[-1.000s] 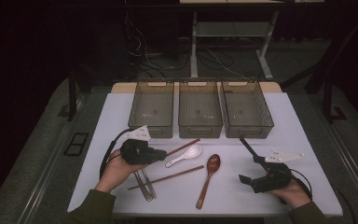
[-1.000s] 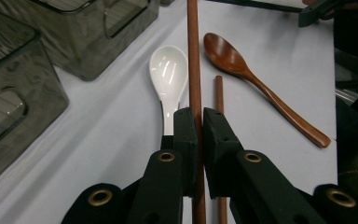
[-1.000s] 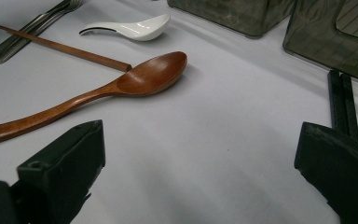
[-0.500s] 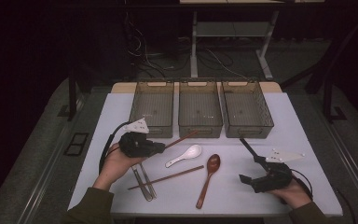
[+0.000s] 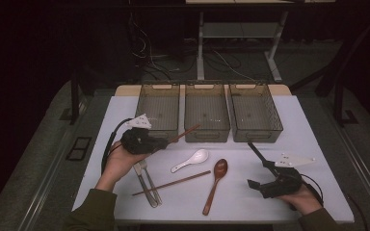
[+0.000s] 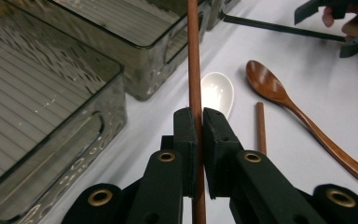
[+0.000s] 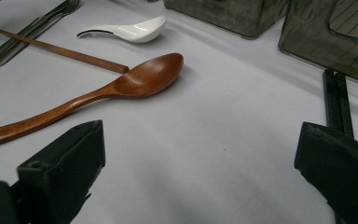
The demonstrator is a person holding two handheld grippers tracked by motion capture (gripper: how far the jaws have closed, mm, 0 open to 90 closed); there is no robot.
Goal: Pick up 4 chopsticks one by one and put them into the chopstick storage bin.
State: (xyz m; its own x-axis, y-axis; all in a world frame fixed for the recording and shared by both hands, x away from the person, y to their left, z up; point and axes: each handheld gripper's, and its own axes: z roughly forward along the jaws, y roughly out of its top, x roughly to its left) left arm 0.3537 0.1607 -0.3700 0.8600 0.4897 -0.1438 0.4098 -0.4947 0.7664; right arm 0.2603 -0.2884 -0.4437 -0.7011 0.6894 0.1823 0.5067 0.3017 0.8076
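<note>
White table [image 5: 308, 125], high view. Three smoked plastic bins in a row at 12 o'clock: left bin [image 5: 158, 111], middle bin [image 5: 207, 110], right bin [image 5: 255, 110], all empty as far as visible.

Left gripper [image 5: 166, 142] at 9 o'clock, jaws clamped together on a wooden chopstick [image 6: 194, 70]. The stick runs straight out between the pads, lifted clear of the table, tip toward the near wall of the middle bin. Right gripper [image 5: 262, 171] at 4 o'clock rests on the table, jaws wide apart, holding nothing.

Loose items near centre: second chopstick [image 5: 173, 183], wooden spoon [image 5: 215, 183], white soup spoon [image 5: 191, 160], metal forks [image 5: 147, 185] at 7 o'clock, black chopsticks [image 5: 255, 151] at 3 o'clock.

Judgement: step in hand is carrying the chopstick to a bin. Raise the tip above the rim first, align the stick with the bin's long axis, release low.
</note>
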